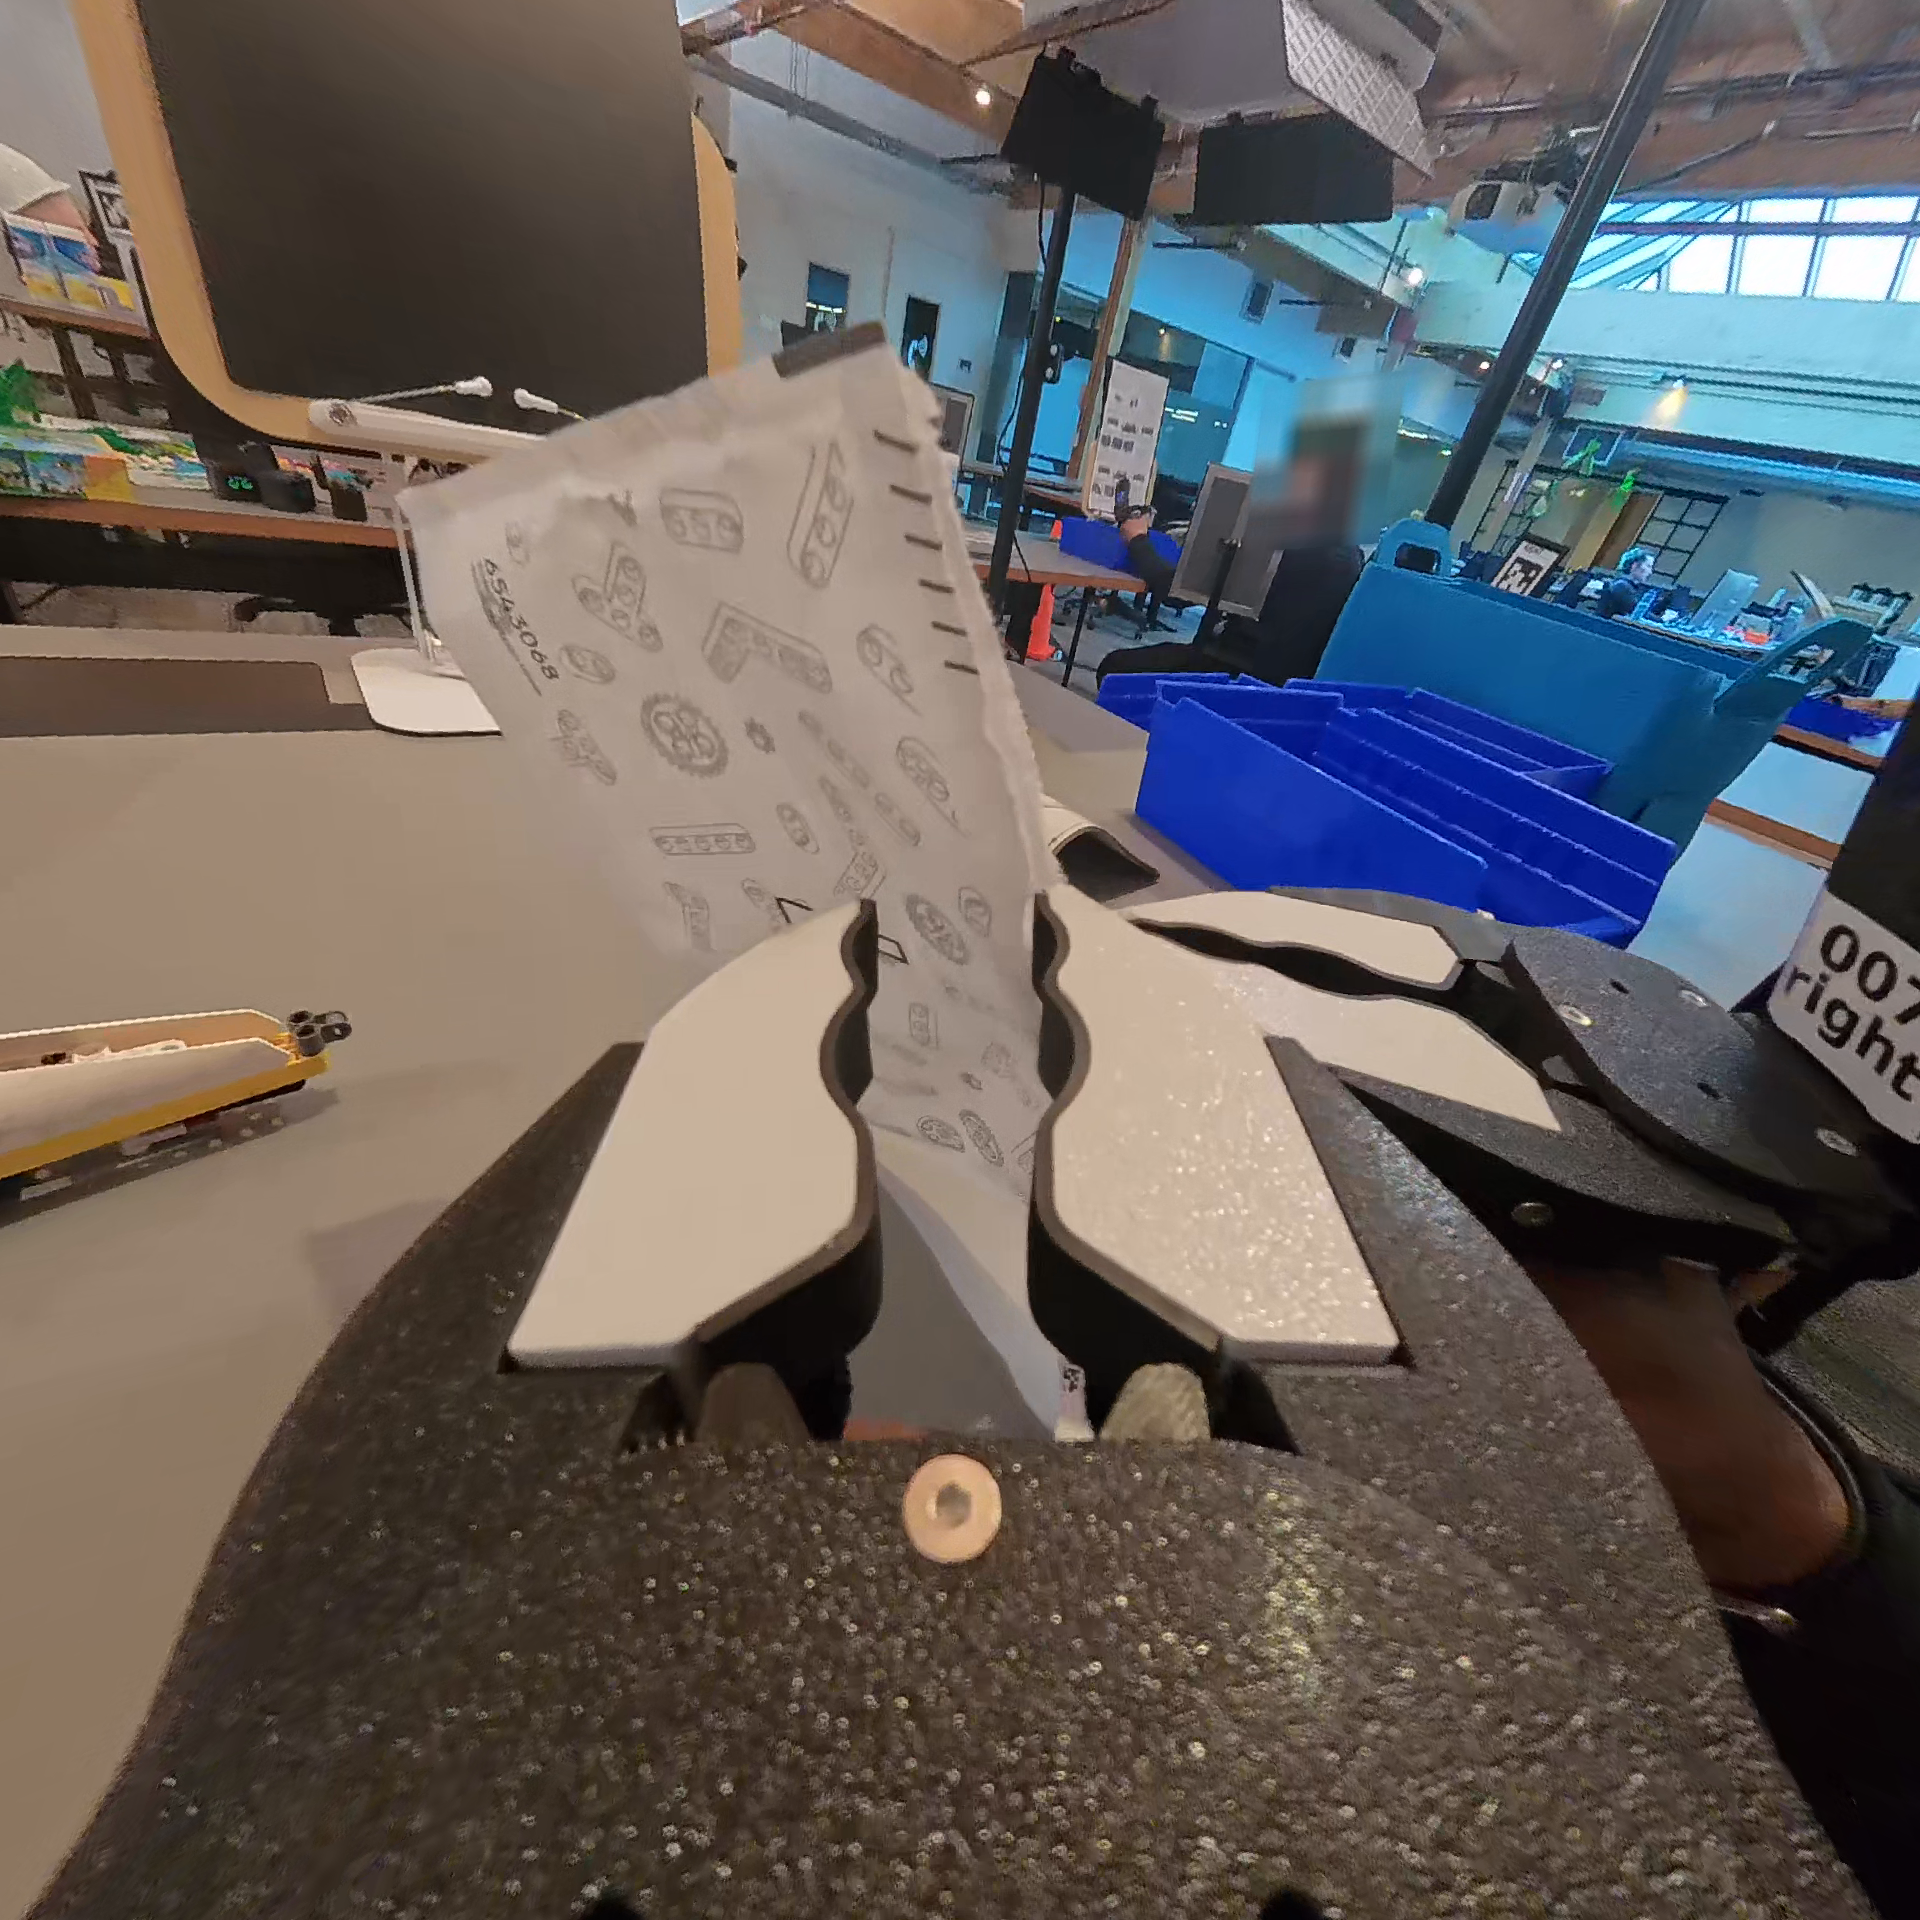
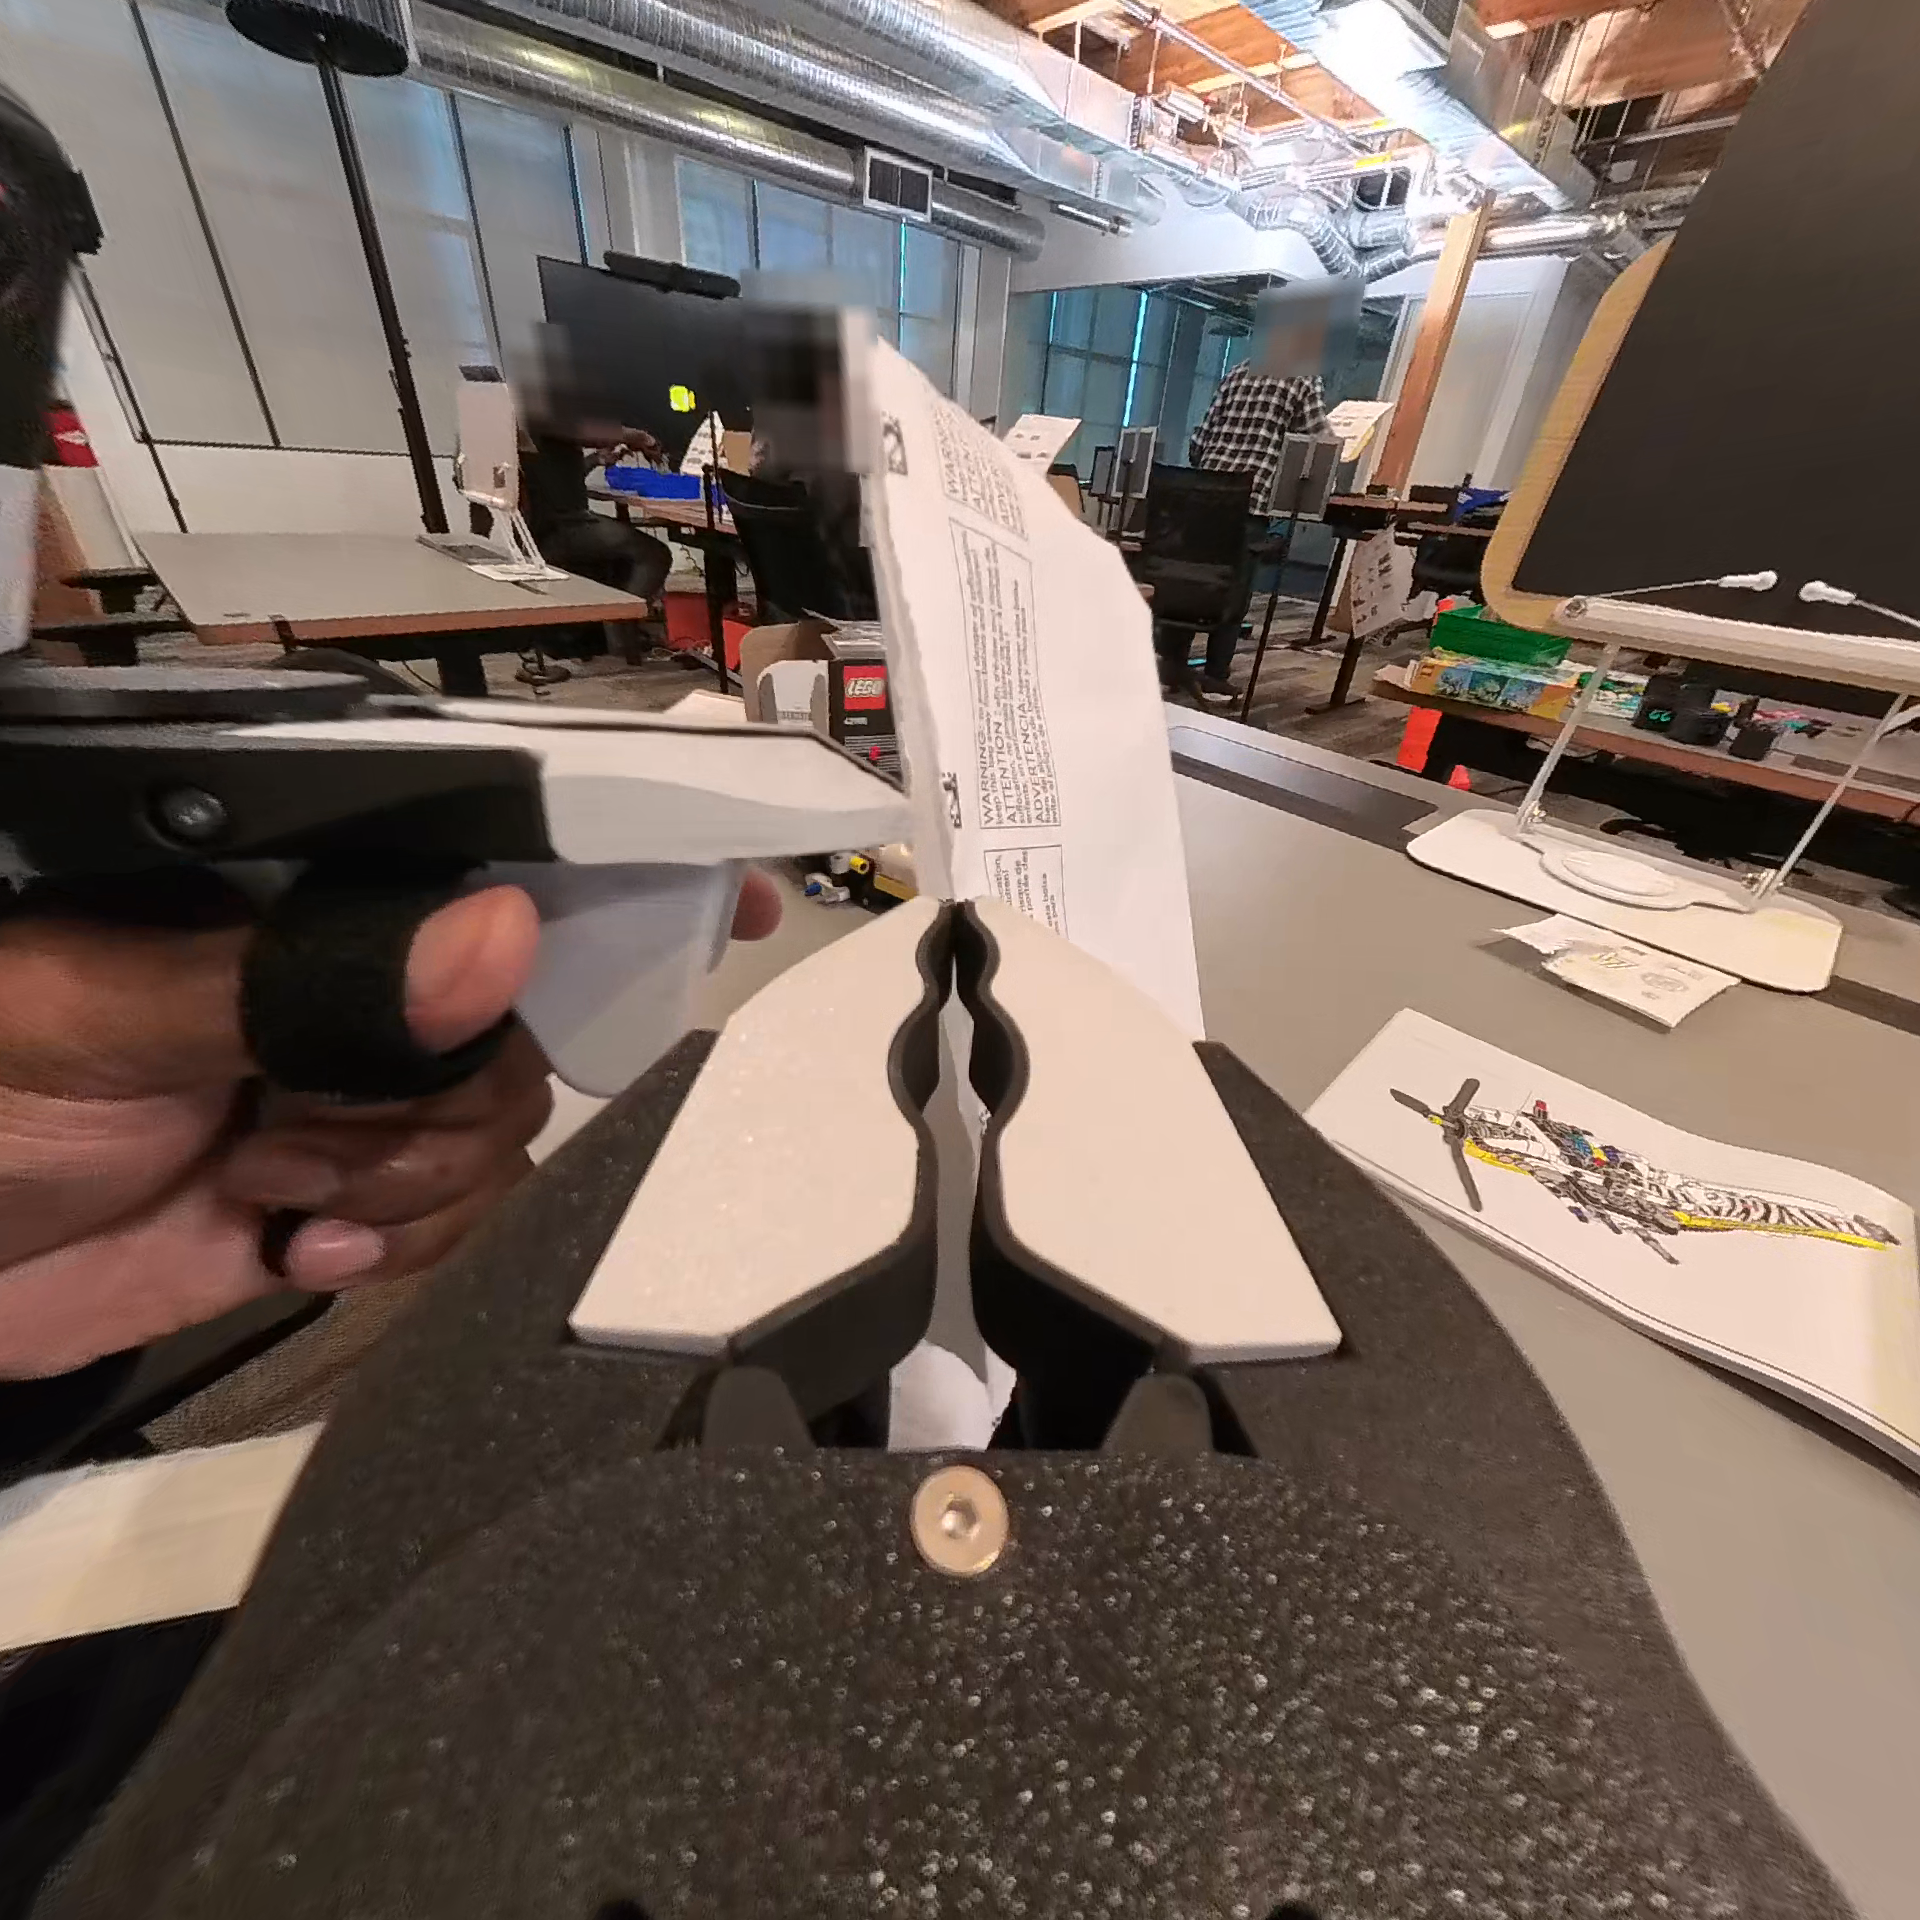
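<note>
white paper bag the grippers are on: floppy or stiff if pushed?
Probably thin and floppy: the white paper bag bows as it rises from the shut right gripper. Likely light, held by one edge. Its ragged torn side suggests it rips easily.

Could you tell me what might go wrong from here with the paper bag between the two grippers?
The right gripper alone pinches the white paper bag; the left gripper's jaws stand open around it, so the tall bag may flop or tear at its ragged edge. If it slips, it could drop onto the grey table.
</note>
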Tool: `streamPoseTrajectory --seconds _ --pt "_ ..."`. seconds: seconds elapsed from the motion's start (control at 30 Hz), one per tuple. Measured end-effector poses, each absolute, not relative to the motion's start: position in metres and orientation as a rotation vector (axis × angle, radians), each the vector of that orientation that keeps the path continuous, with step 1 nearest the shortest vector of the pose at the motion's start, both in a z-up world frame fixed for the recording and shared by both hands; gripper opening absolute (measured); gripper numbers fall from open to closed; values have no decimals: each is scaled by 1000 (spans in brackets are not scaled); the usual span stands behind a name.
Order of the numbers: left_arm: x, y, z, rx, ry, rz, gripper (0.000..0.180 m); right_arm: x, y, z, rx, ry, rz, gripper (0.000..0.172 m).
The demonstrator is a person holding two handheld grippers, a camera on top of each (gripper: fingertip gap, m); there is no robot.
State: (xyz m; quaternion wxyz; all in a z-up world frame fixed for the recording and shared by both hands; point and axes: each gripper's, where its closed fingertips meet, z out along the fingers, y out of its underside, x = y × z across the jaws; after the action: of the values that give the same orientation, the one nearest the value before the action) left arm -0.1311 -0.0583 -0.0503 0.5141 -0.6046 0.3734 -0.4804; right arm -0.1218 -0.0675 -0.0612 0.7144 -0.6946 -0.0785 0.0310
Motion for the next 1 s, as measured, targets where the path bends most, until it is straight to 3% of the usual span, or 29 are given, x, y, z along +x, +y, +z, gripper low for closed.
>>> streamPoseTrajectory --seconds 0.17,0.33,0.7,1.0 --pt "-127 -58 -53 -1457 900 -1164 30 -124 -68 -63 -1524 -165 83 0" --pt "-123 -65 -55 -1413 952 -1194 9 -124 -66 -67 -1527 -167 104 0" --pt "-120 -61 -56 -1356 957 -1192 1 -112 -71 -63 -1482 -144 191 0" --pt "-135 -26 -62 -1359 893 -882 1 -47 -84 -54 -1447 53 -211 0"
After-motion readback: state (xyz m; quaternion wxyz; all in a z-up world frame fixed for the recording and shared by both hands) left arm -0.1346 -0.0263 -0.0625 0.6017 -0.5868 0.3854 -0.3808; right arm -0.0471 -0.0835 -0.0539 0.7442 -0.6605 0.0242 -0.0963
